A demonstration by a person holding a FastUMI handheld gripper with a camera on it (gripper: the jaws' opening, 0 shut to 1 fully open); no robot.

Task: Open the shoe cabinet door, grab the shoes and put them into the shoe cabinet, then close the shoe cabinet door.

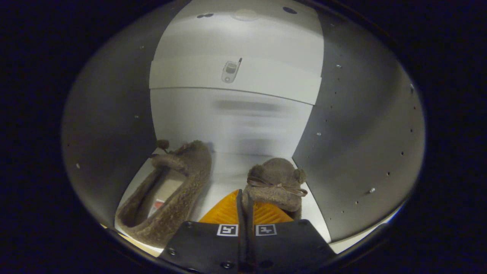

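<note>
Shoe cabinet [114, 125], one, seen from the mouth of its compartment: two grey side walls dotted with small peg holes, a pale back panel, and one pale shelf [236, 76] crossing above. One small flip-phone-shaped object [231, 70] appeared to lie on that shelf. Pale cabinet floor [224, 171] below.

Shoes, two, both brown and fuzzy, slipper-like. Left shoe [171, 190] lay on the floor near the left wall, opening turned toward the camera, pale insole showing with a small label inside, a pom-pom at its far end. Right shoe [276, 182] sat near the right wall, just ahead of the fingers, with a thin bow across its top and a pom-pom at the side.

Gripper [245, 207], one. Fingers pressed nearly together, a thin edge of the right shoe caught between them; both fingers bore on it.

Open floor ran between the two shoes back to the rear panel. Little room between each shoe and its nearer wall.
</note>
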